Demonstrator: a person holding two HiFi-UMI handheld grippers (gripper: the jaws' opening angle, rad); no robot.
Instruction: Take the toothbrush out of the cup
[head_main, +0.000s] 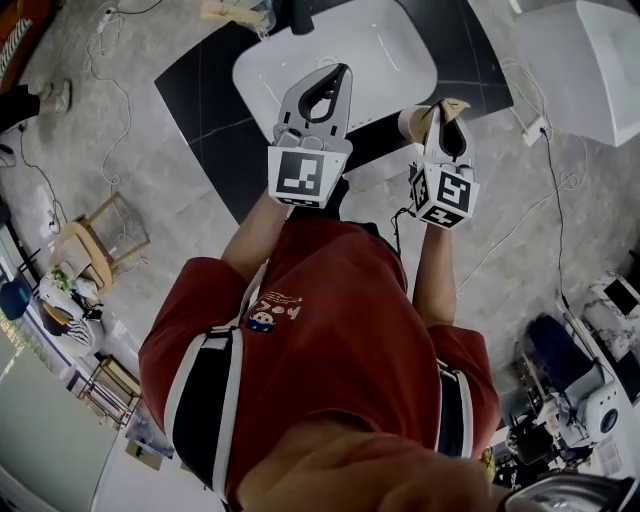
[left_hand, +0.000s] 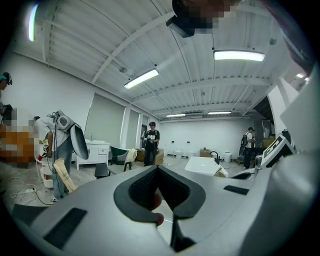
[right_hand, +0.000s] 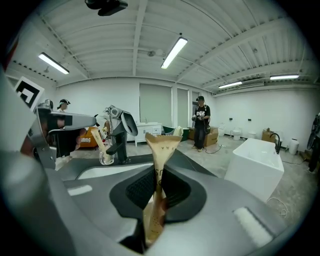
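The right tool (right_hand: 159, 175) pinches the paper-wrapped toothbrush (right_hand: 161, 142) upright, with what seems the cup (head_main: 411, 122) at its 9 o'clock, so I judge a straight, firm-gripped lift best, the left tool (left_hand: 159, 172), closed on nothing, held clear.

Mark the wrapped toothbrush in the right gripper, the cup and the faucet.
Toothbrush (right_hand: 161, 144): right gripper view, flared top of its wrapper.
Cup (right_hand: 106, 158): right gripper view, glass wall.
Faucet (right_hand: 120, 145): right gripper view, black body.
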